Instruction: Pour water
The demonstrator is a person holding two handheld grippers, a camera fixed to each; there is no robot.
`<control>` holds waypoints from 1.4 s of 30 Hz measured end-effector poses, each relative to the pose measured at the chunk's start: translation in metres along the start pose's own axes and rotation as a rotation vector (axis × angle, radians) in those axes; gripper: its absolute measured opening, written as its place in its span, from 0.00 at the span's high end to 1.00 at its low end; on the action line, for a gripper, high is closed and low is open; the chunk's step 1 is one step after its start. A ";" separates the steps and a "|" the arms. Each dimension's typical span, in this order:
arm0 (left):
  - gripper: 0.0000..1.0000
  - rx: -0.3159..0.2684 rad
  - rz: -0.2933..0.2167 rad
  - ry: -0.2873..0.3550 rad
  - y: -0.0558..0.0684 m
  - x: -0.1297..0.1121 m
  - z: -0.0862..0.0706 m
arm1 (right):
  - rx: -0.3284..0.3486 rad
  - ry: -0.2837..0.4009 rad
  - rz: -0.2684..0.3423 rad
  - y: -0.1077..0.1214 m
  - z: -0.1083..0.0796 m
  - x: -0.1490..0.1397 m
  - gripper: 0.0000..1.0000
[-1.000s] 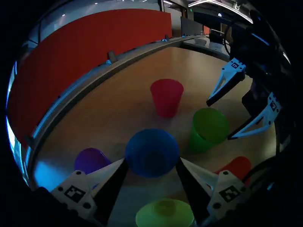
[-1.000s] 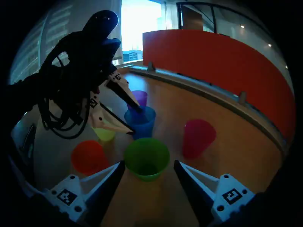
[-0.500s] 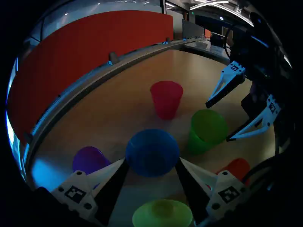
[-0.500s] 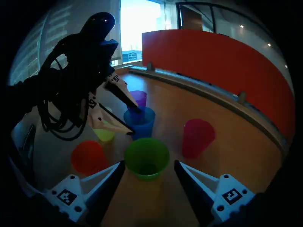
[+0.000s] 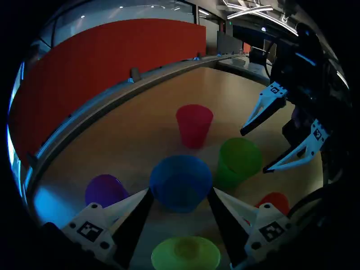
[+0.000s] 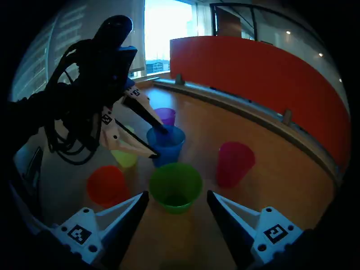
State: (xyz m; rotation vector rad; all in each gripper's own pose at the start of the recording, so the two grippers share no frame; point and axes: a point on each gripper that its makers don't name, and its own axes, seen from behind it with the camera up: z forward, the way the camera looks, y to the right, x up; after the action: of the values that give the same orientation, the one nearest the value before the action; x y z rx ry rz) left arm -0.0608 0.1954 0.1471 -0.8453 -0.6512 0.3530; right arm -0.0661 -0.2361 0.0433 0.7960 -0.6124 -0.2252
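A blue cup (image 5: 180, 182) sits between the fingers of my left gripper (image 5: 180, 191), and both fingertips touch its sides. From the right gripper view the left gripper (image 6: 160, 144) flanks that blue cup (image 6: 167, 146). A green cup (image 6: 175, 186) stands upright on the wooden table (image 6: 265, 198), between the spread fingers of my right gripper (image 6: 176, 193) with a gap on each side. The left gripper view shows the right gripper (image 5: 254, 152) open beside the green cup (image 5: 238, 161). No water can be made out in either cup.
A pink cup (image 5: 194, 126) stands beyond the blue one. A purple cup (image 5: 104, 190), an orange cup (image 5: 275, 201) and a yellow-green cup (image 5: 185, 253) ring the near side. A red partition (image 5: 103, 58) runs along the table's far edge. Open tabletop lies past the pink cup.
The other cups have slid down in the left gripper view while the blue cup kept its place between the fingers. The right gripper has barely moved.
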 end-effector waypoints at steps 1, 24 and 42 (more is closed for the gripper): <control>0.16 0.002 -0.001 0.005 0.000 0.001 -0.002 | -0.001 0.000 -0.001 0.000 0.000 0.000 0.00; 0.17 0.069 -0.027 0.160 -0.009 0.027 -0.057 | -0.011 -0.022 -0.011 -0.003 0.024 -0.004 0.00; 0.17 0.087 -0.057 0.260 -0.008 0.037 -0.093 | -0.041 -0.003 -0.038 -0.002 0.042 -0.001 0.08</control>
State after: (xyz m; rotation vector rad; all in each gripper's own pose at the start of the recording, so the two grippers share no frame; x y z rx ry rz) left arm 0.0283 0.1564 0.1228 -0.7720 -0.4141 0.2130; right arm -0.0918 -0.2626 0.0640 0.7682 -0.5943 -0.2734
